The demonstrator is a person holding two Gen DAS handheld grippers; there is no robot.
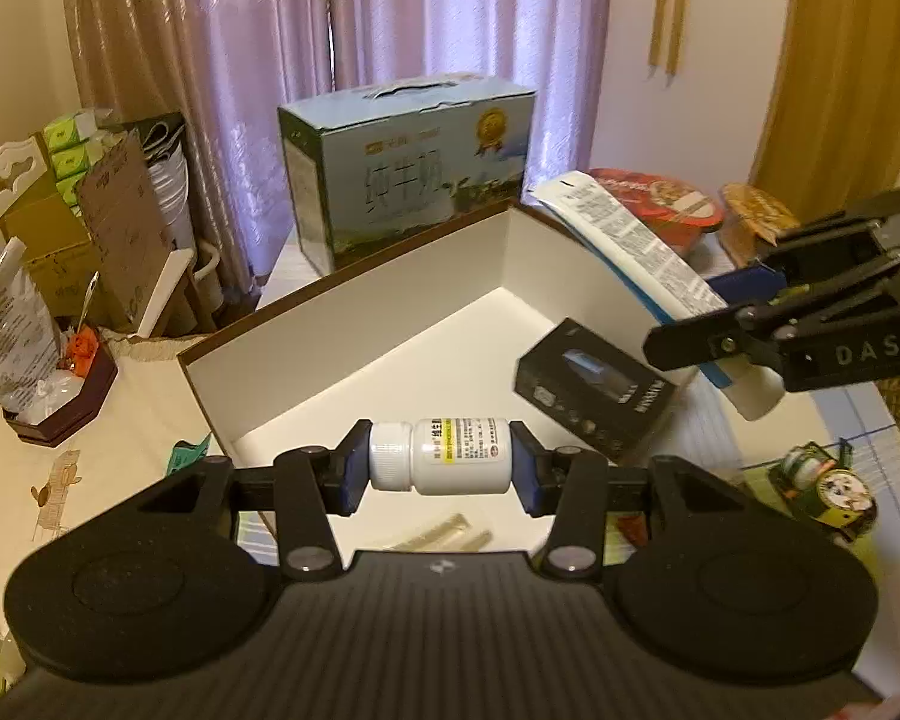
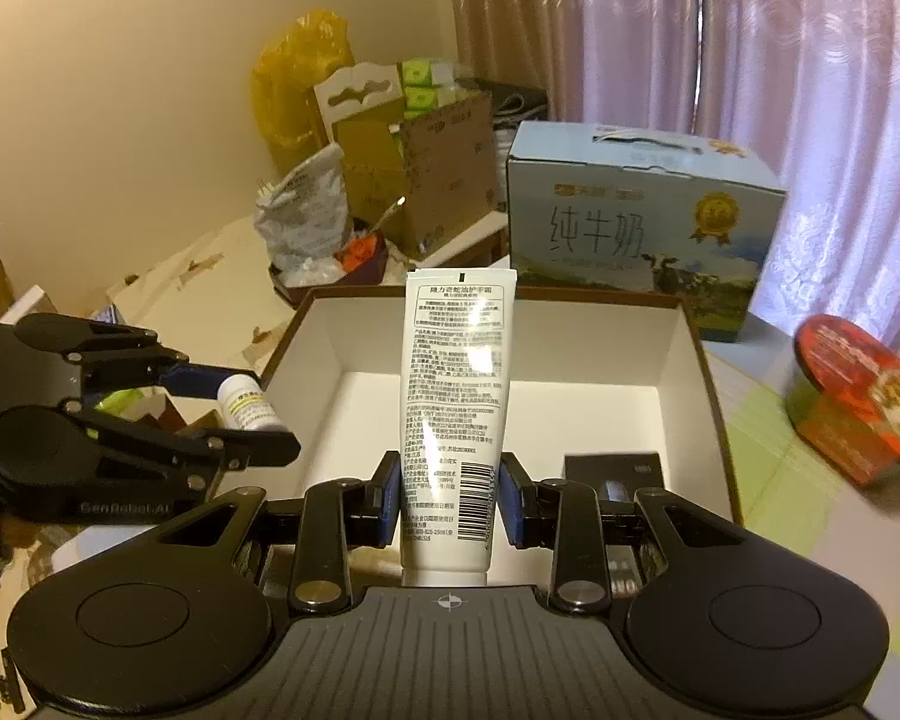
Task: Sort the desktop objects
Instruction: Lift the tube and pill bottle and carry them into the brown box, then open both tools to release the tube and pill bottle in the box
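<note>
My left gripper (image 1: 441, 465) is shut on a white pill bottle (image 1: 450, 463), held sideways over the near edge of the white open box (image 1: 342, 312). My right gripper (image 2: 450, 498) is shut on a white cream tube (image 2: 456, 396), held upright over the same box (image 2: 576, 336). A black carton (image 1: 594, 396) leans inside the box at its right side; it also shows in the right wrist view (image 2: 615, 468). The right gripper shows in the left wrist view (image 1: 744, 306) with the tube (image 1: 624, 246). The left gripper shows in the right wrist view (image 2: 234, 414) with the bottle (image 2: 249, 402).
A blue milk carton box (image 1: 414, 162) stands behind the white box. A red noodle bowl (image 2: 864, 396) sits at the right. A dark tray with bags (image 1: 48, 384) stands at the left. A small green-labelled jar (image 1: 828, 489) lies at the right. Cardboard boxes stand by the curtain.
</note>
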